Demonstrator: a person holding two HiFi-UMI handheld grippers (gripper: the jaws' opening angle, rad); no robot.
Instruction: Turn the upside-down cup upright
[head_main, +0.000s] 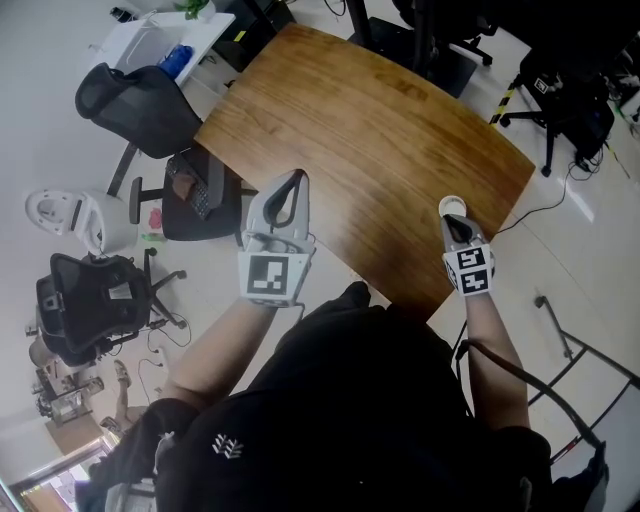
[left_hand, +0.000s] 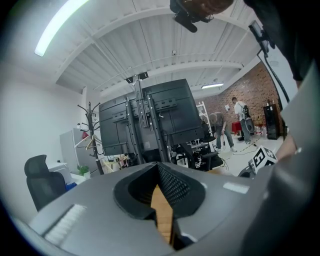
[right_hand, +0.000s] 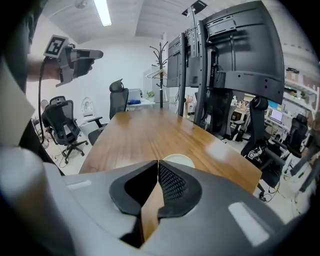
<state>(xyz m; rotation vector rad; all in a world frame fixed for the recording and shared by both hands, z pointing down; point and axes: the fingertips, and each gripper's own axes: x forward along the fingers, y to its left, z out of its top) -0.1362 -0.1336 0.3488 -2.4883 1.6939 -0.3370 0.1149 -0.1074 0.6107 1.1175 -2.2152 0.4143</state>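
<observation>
The right claw, shut and empty like the left claw, hovers just beside the cup; a nudge could knock it off the counter.

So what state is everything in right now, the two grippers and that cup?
left gripper: shut, empty.
right gripper: shut, empty, just behind the cup.
cup: standing on the table near its edge, not gripped; which end is up is unclear.

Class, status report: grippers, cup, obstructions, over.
Left gripper, right gripper shut, empty. Cup on table, just past right jaws. Nothing blocking.
</observation>
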